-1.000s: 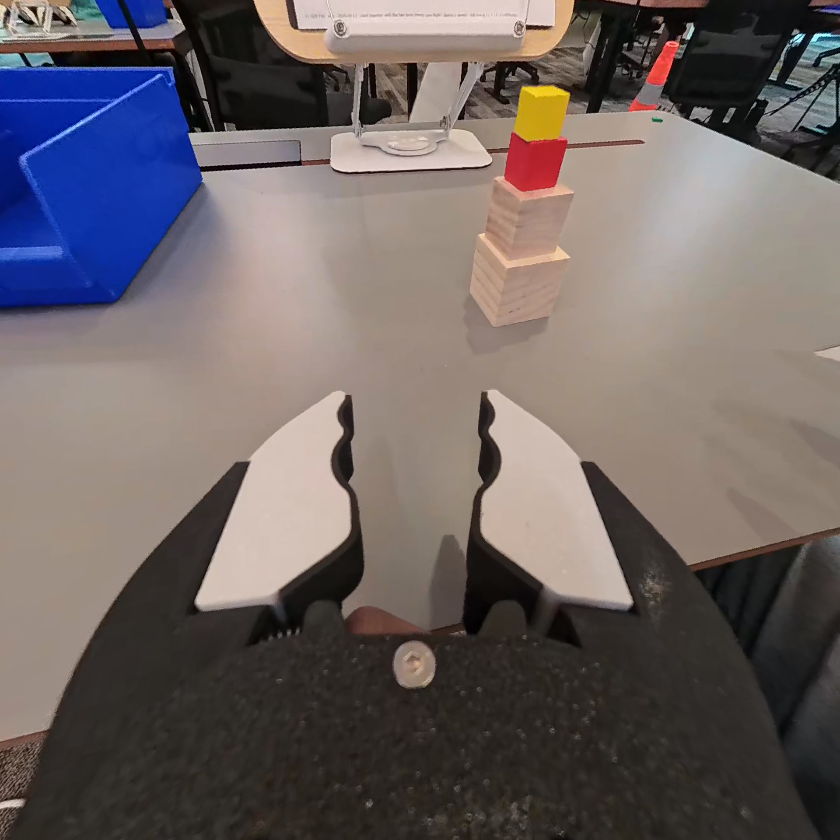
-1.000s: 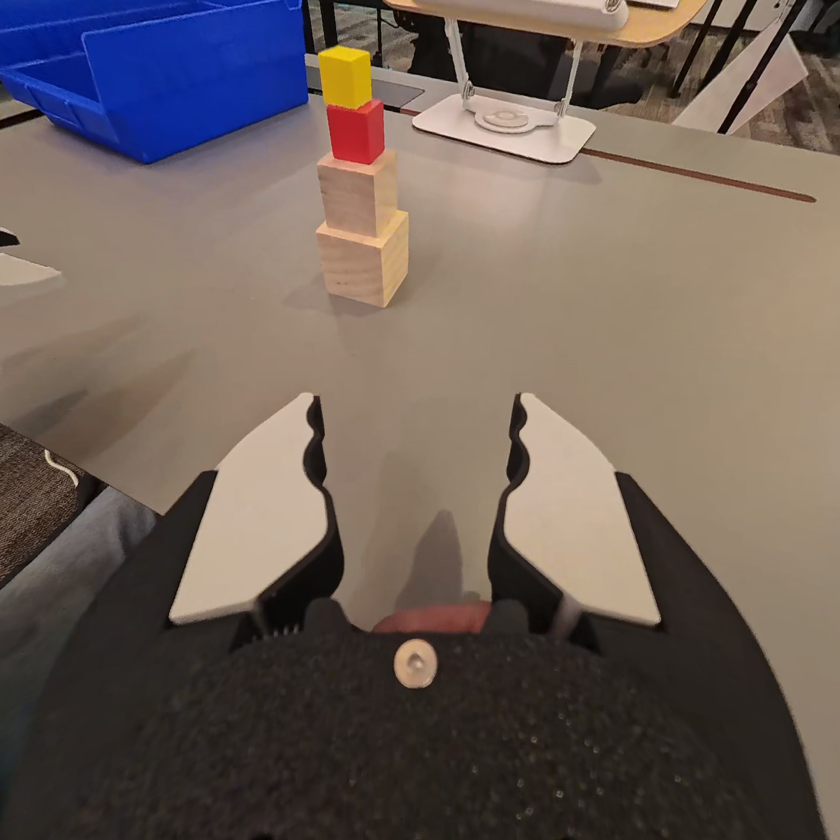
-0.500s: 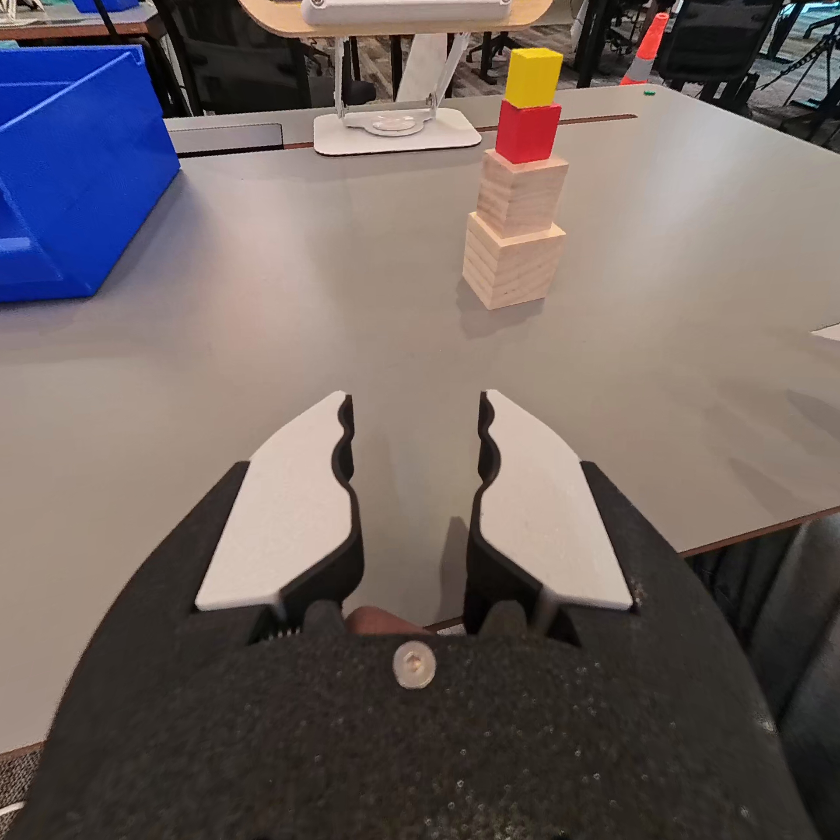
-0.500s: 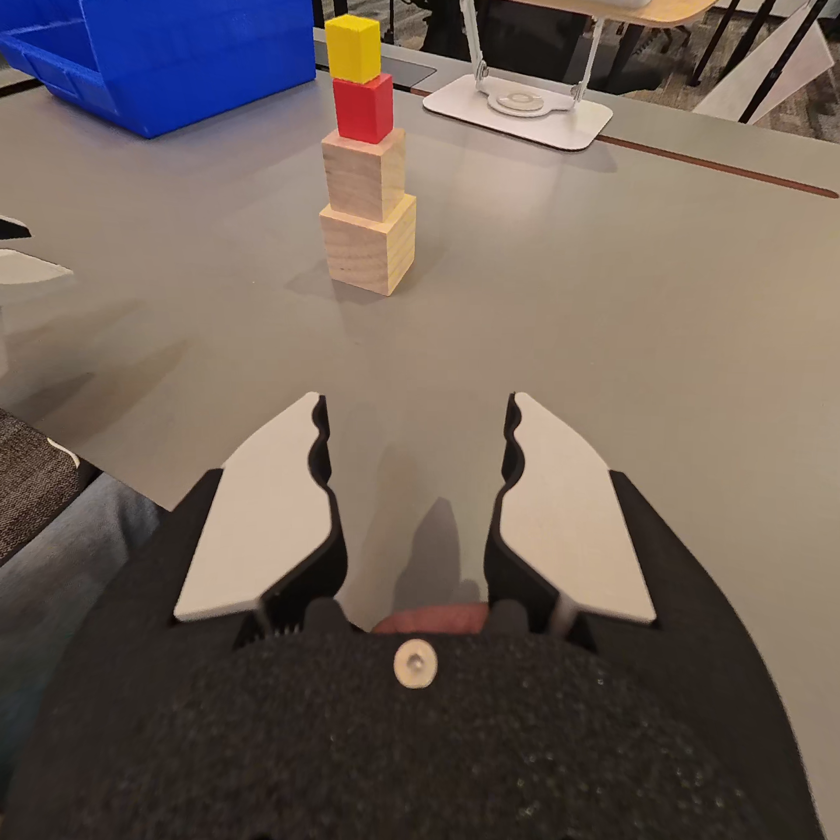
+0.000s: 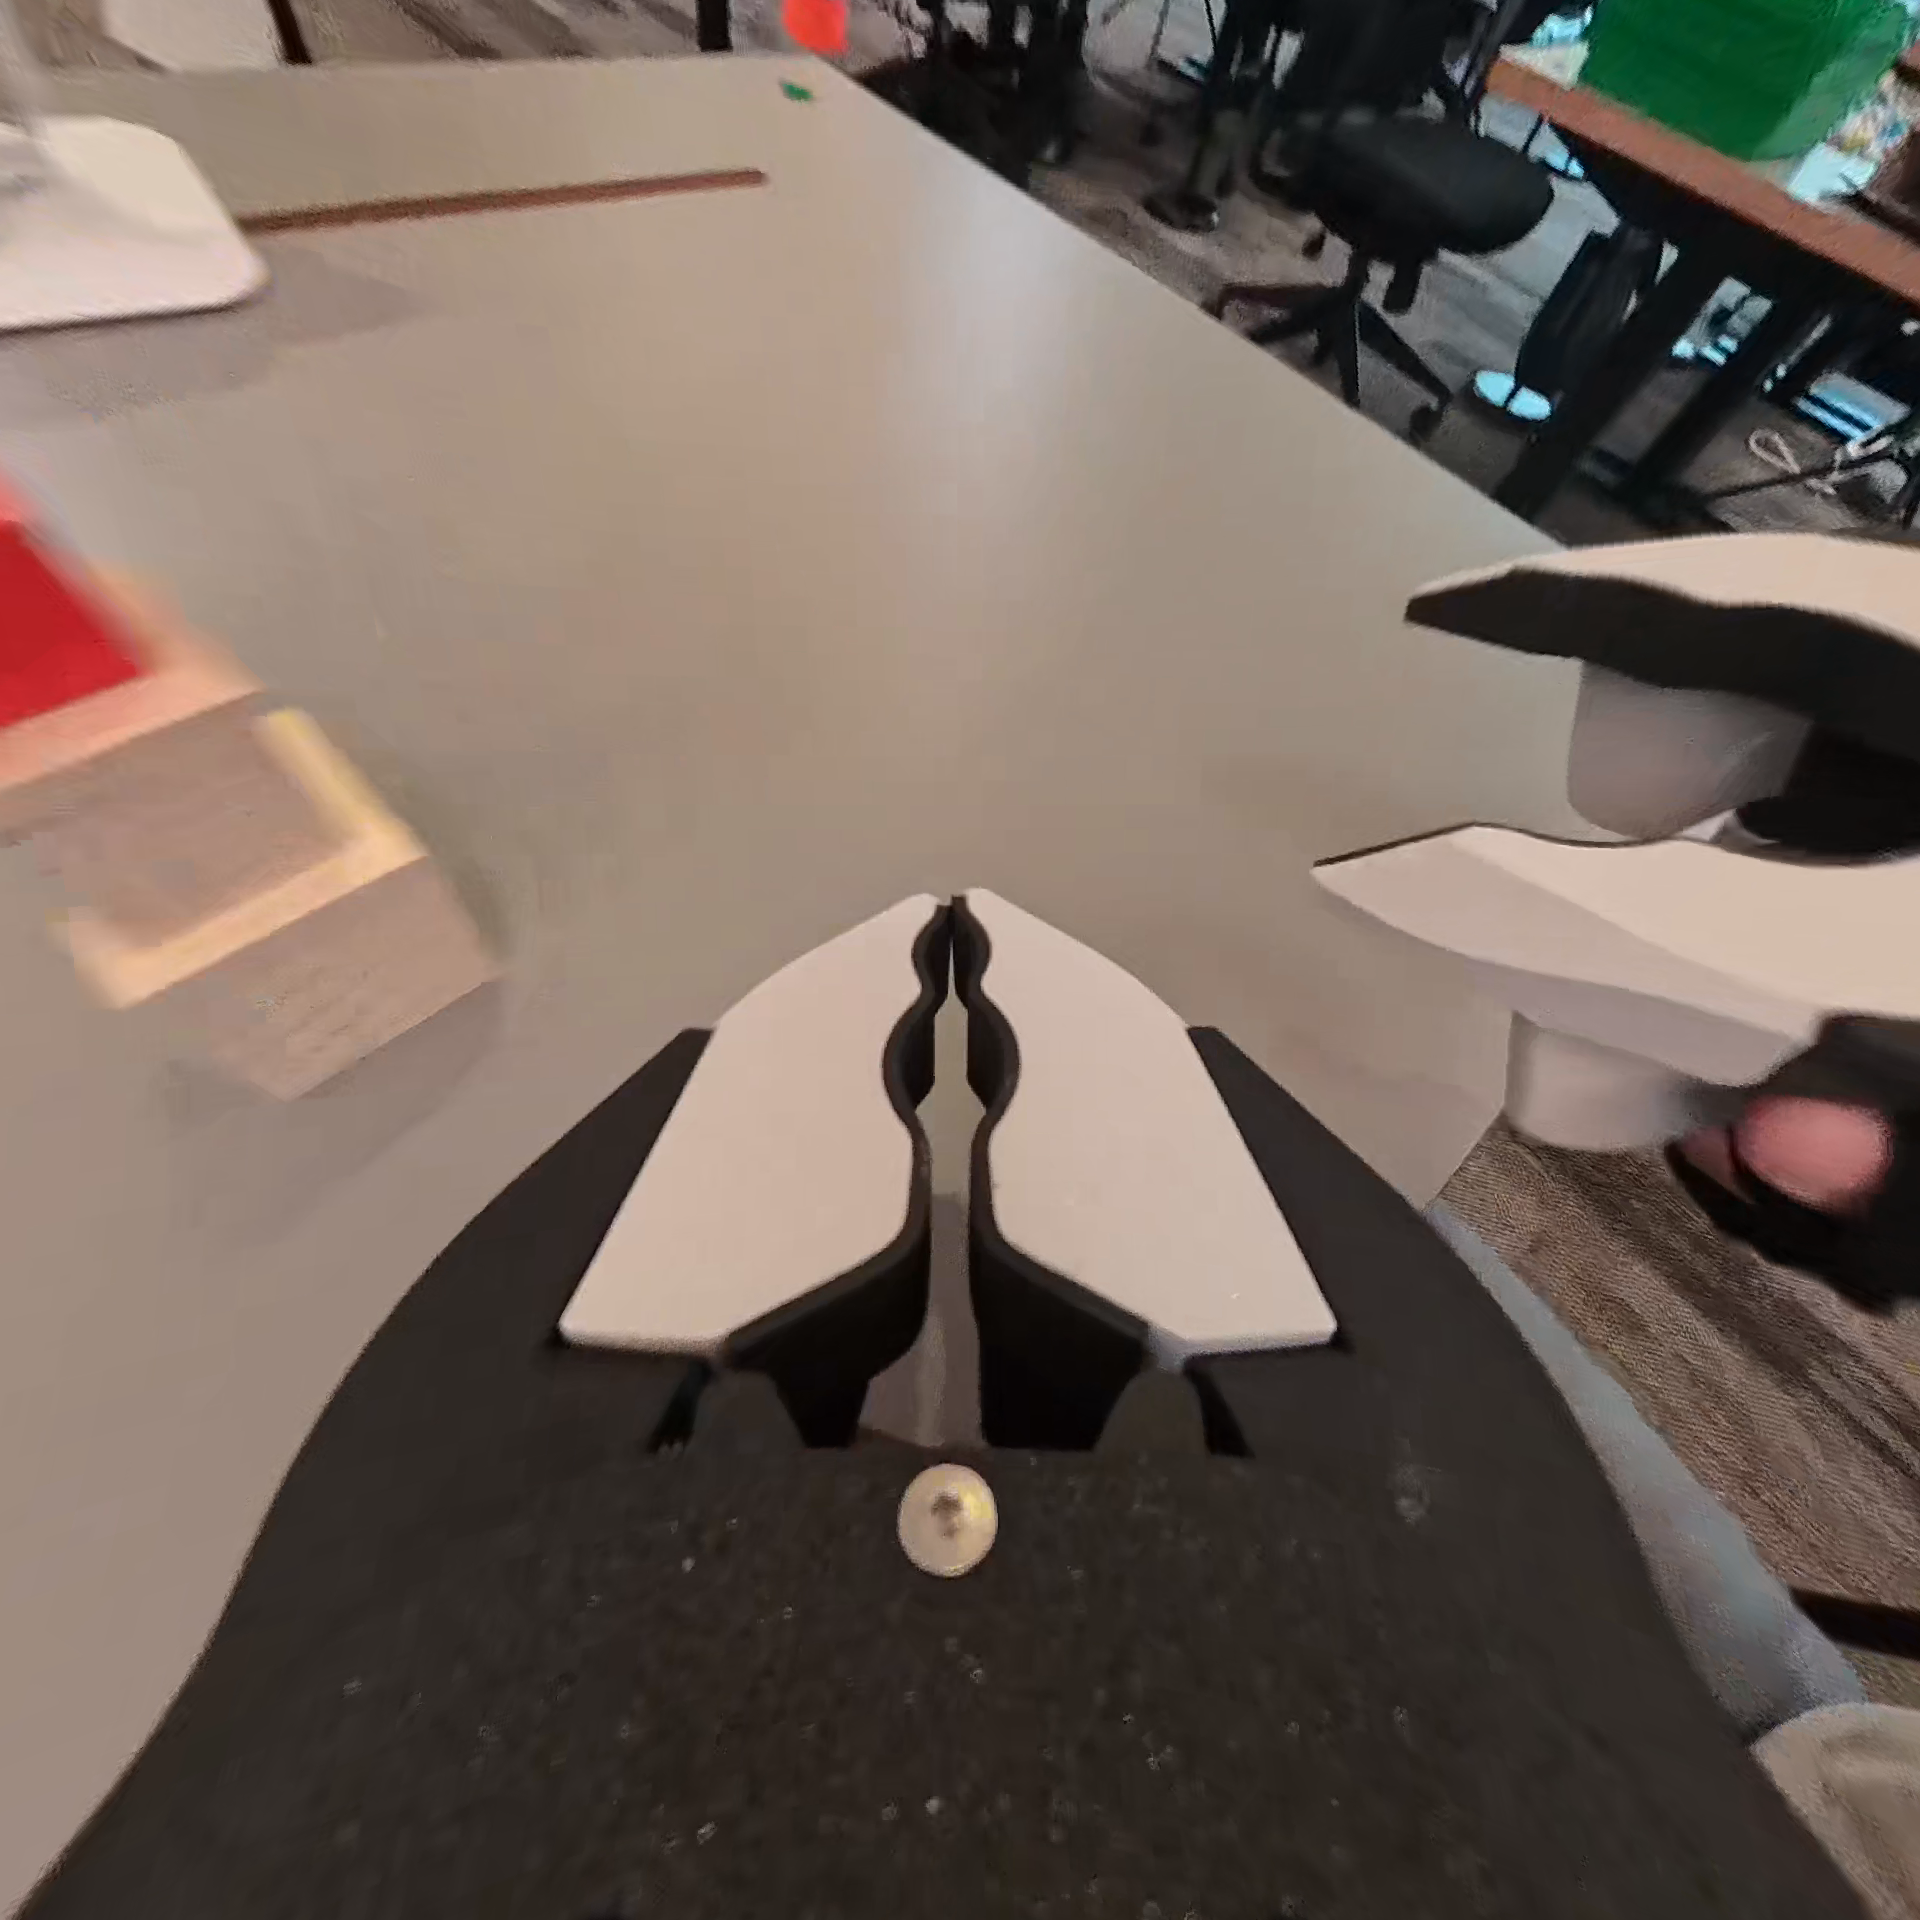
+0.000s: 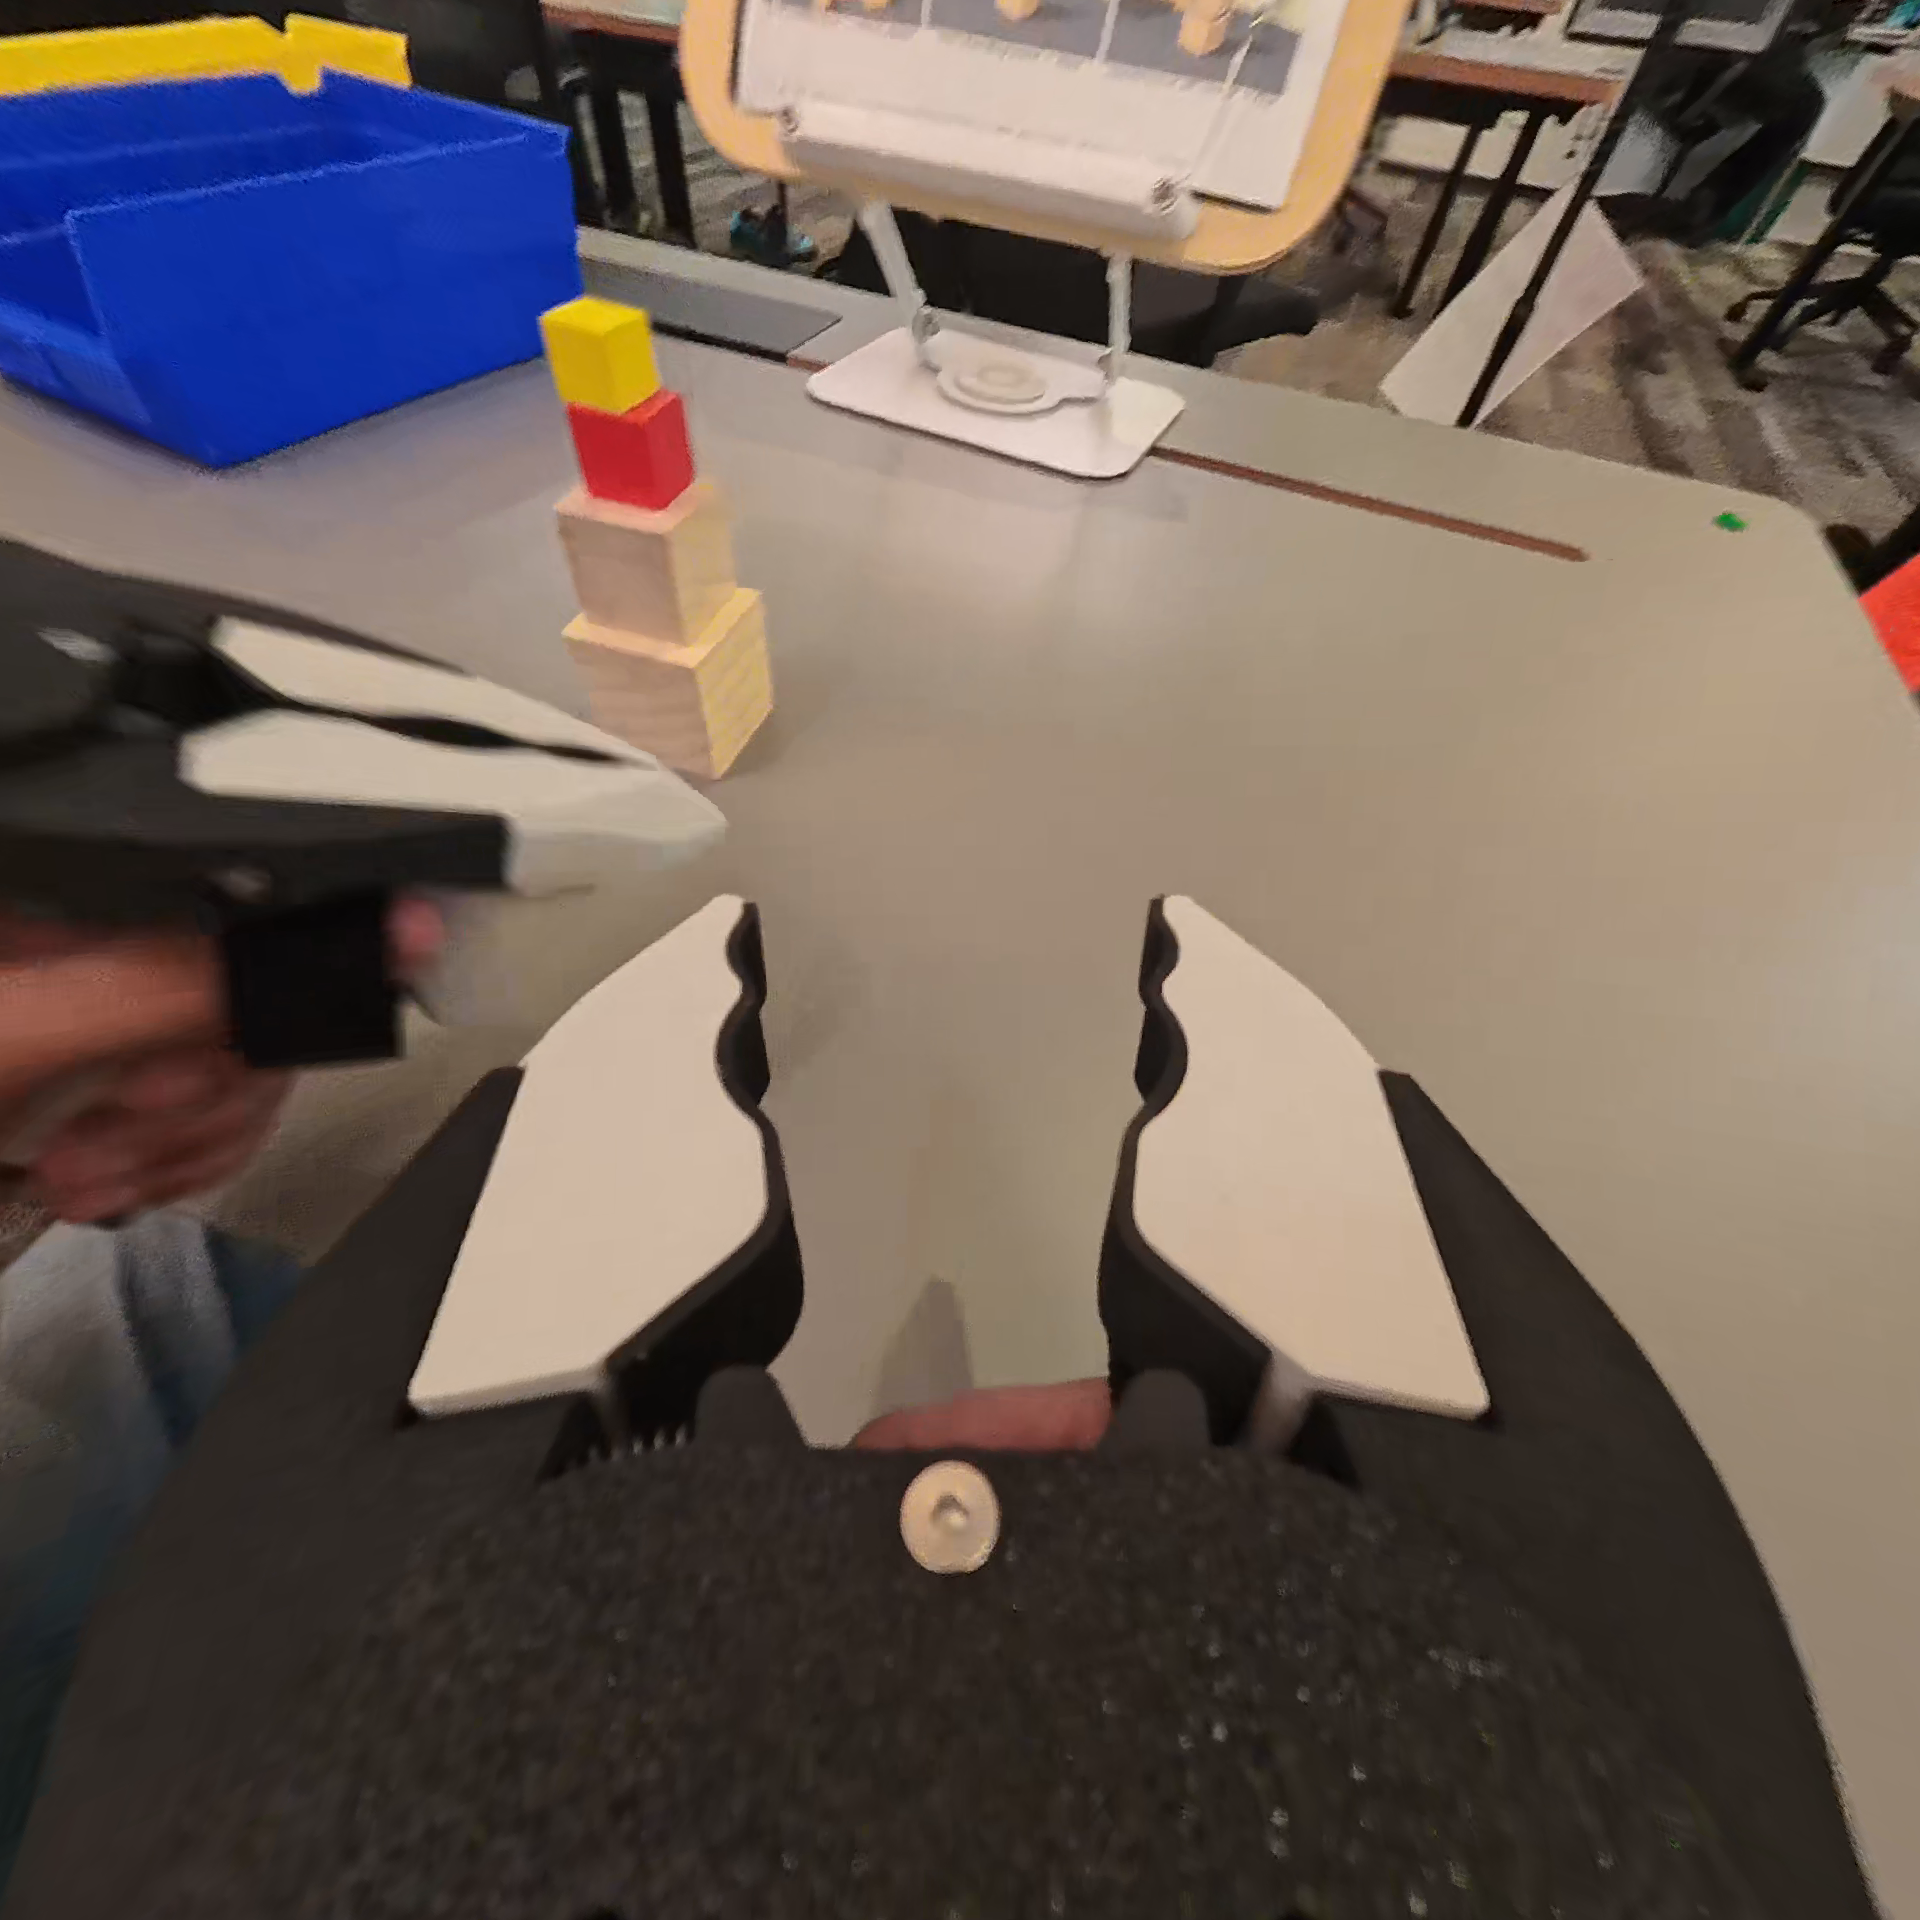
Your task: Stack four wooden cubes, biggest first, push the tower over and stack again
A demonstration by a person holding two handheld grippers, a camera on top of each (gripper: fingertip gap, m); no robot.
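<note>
Left wrist view: left gripper [image 5: 952, 925] pinched together on nothing, level with the base of the standing tower, probably set for the push.
With its white fingers meeting at the tips it forms one blunt wedge, better for shoving than grasping. The large pale wooden cube [image 6: 681, 686] sits on the grey table [image 6: 1299, 790] just beyond that tip, carrying a smaller pale wooden cube [image 6: 644, 566], a red cube [image 6: 631, 447] and a small yellow cube [image 6: 601, 351], biggest lowest and all four upright. Right gripper [image 6: 948, 920] hangs spread wide and empty, nearer the table edge, likely kept clear for restacking. Blue plastic bin [image 6: 260, 281] stands behind.
</note>
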